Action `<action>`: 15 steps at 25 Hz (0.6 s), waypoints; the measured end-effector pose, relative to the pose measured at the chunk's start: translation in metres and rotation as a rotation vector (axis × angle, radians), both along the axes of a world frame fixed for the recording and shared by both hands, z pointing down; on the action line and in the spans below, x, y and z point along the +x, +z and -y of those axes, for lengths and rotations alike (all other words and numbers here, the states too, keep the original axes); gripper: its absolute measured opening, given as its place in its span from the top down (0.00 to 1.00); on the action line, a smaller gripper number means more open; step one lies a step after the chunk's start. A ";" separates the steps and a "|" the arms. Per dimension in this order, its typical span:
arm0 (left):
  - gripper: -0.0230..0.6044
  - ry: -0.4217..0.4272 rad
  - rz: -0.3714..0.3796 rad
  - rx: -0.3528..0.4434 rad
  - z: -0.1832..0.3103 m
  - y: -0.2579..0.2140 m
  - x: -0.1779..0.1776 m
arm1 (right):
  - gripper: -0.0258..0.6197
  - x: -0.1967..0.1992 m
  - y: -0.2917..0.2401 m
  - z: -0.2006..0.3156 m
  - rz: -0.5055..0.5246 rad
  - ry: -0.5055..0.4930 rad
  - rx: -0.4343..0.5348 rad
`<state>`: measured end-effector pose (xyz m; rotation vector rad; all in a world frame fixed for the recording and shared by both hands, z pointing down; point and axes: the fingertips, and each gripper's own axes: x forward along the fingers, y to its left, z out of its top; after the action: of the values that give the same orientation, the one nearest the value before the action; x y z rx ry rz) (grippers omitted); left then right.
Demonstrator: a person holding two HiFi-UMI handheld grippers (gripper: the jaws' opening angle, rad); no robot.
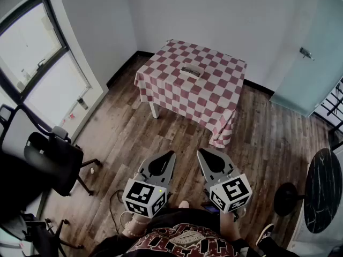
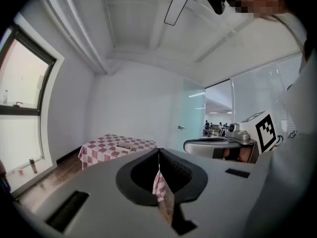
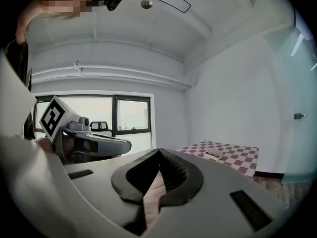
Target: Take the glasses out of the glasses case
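Observation:
A small pale glasses case (image 1: pixel 191 72) lies on a table with a red-and-white checked cloth (image 1: pixel 214 90) across the room. The same case (image 2: pixel 124 146) shows far off in the left gripper view, and as a small case (image 3: pixel 214 155) in the right gripper view. Whether glasses are inside cannot be seen from here. My left gripper (image 1: pixel 172 153) and right gripper (image 1: pixel 199 151) hang side by side close to my body, well short of the table, both shut with nothing between their jaws.
A black office chair (image 1: pixel 53 159) stands at the left by a big window (image 1: pixel 37 63). At the right are a round black table (image 1: pixel 323 189) and a frosted glass door (image 1: pixel 311 63). Wooden floor (image 1: pixel 161 138) lies between me and the checked table.

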<state>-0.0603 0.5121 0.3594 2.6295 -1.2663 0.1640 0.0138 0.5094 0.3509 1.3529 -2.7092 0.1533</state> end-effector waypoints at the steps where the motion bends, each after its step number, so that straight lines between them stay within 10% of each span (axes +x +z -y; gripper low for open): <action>1: 0.95 -0.001 0.002 0.001 0.000 0.001 0.000 | 0.93 0.000 0.001 0.000 0.000 -0.002 0.000; 15: 0.95 -0.038 0.001 -0.023 -0.016 0.015 0.010 | 0.93 0.014 0.013 -0.015 -0.011 -0.061 -0.010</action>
<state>-0.0507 0.5285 0.3743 2.5842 -1.3061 0.1732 0.0277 0.5247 0.3638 1.2630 -2.7336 0.1533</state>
